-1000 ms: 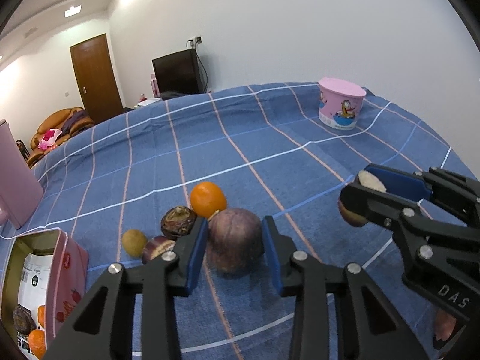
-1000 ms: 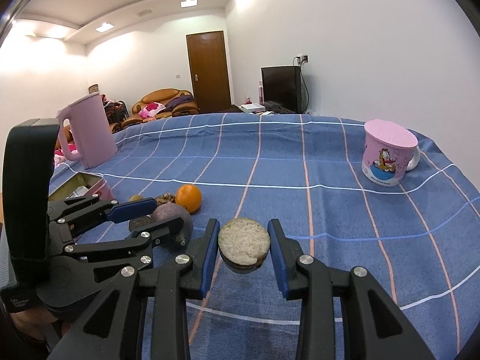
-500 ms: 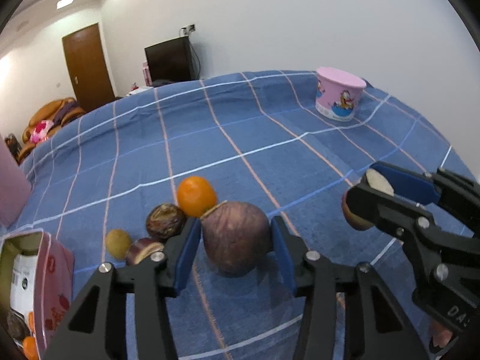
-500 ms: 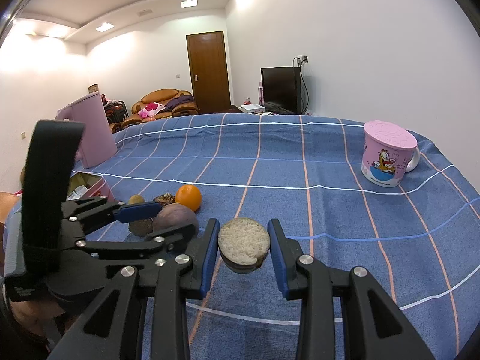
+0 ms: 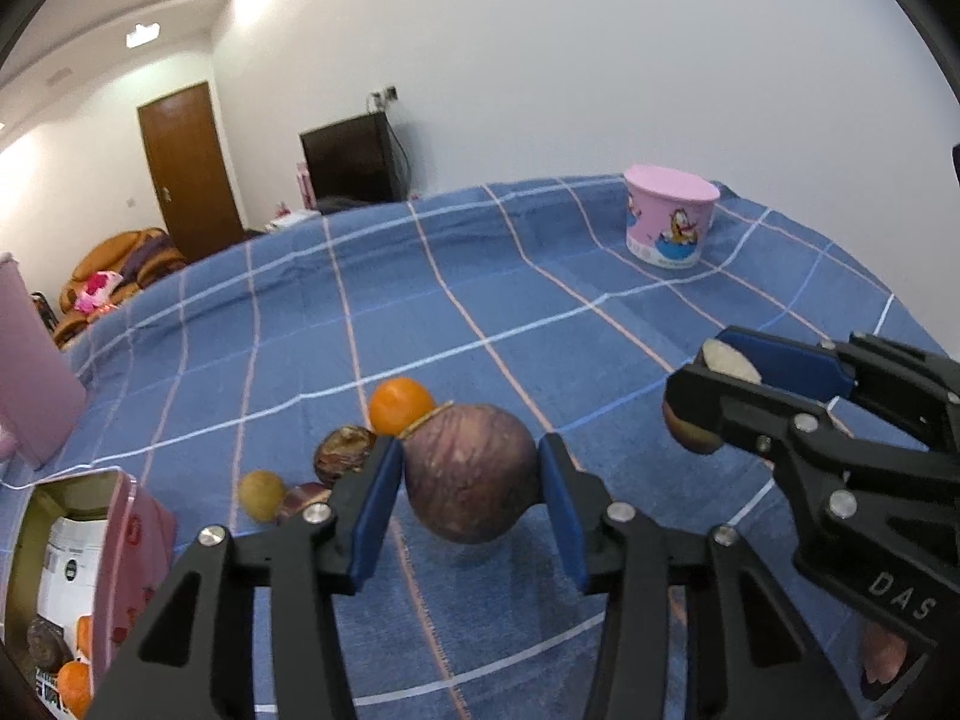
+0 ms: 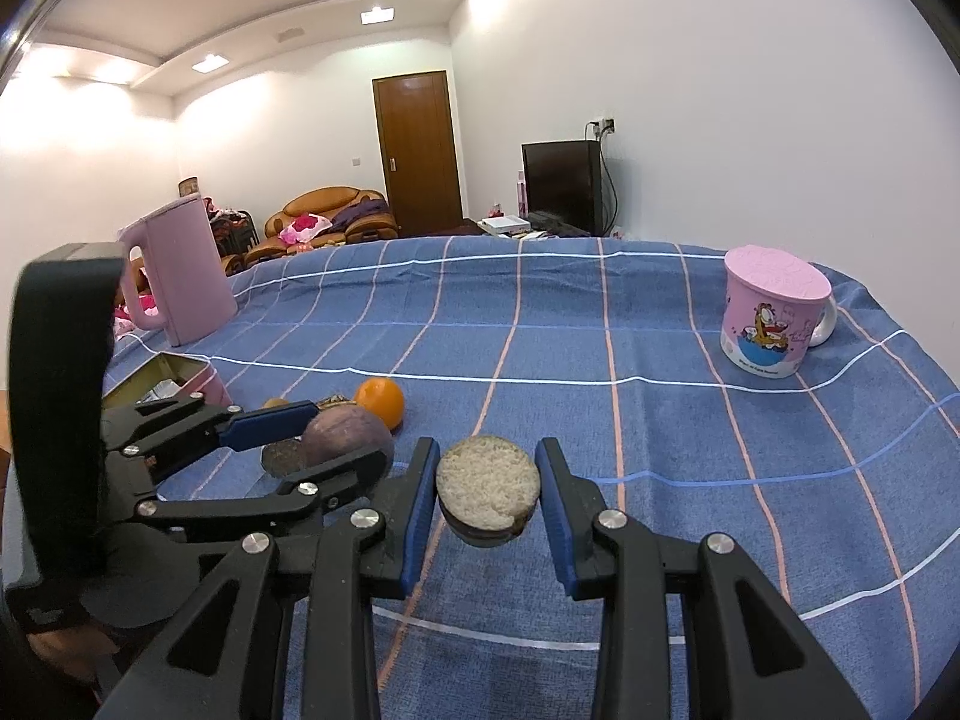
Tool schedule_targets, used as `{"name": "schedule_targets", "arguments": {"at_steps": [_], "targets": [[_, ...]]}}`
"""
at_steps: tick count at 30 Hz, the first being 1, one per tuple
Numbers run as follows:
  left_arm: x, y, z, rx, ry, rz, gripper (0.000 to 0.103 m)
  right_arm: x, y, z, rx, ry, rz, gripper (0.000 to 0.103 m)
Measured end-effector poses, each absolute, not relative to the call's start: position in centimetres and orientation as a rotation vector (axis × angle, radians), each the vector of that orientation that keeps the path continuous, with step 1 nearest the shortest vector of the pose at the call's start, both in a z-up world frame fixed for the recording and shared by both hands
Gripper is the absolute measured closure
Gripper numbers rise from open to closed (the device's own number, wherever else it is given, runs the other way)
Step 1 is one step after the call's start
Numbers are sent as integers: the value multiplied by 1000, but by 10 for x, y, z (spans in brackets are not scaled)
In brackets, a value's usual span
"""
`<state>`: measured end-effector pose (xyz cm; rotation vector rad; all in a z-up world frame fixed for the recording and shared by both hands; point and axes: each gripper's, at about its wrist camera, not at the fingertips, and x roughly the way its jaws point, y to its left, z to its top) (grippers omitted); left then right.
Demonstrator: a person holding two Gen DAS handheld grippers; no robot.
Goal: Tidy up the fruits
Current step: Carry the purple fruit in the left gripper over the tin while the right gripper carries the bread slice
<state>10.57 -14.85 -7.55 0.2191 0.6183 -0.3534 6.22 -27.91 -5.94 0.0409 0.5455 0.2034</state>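
A big round purple fruit (image 5: 471,480) sits between the blue pads of my left gripper (image 5: 471,450), and both pads touch its sides. It is low over the blue checked cloth (image 5: 540,312); I cannot tell whether it rests on it. Just behind it lie an orange (image 5: 401,405), a wrinkled brown fruit (image 5: 343,453), a small yellow-green fruit (image 5: 261,495) and a dark piece (image 5: 303,498). My right gripper (image 6: 487,480) is shut on a halved fruit (image 6: 487,495) with a pale cut face, held above the cloth to the right of the left gripper (image 6: 336,444).
An open pink tin (image 5: 141,552) at the near left holds oranges and a dark fruit. A pink lidded cartoon mug (image 6: 771,315) stands at the far right, and a pink jug (image 6: 180,276) at the far left. Bare cloth stretches between them.
My left gripper's jaws widened and slid forward around the purple fruit, which earlier lay just past the fingertips. The right gripper and its halved fruit have not moved.
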Motion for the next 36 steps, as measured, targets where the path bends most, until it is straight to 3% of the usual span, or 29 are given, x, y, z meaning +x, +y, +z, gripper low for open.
{"name": "schedule_targets", "arguments": {"at_steps": [20, 36], "targets": [[79, -121, -60, 176, 504, -289, 55, 53, -264, -53, -2, 491, 247, 68], [57, 25, -35, 60, 498, -23, 55, 88, -137, -25, -18, 503, 532, 68]]}}
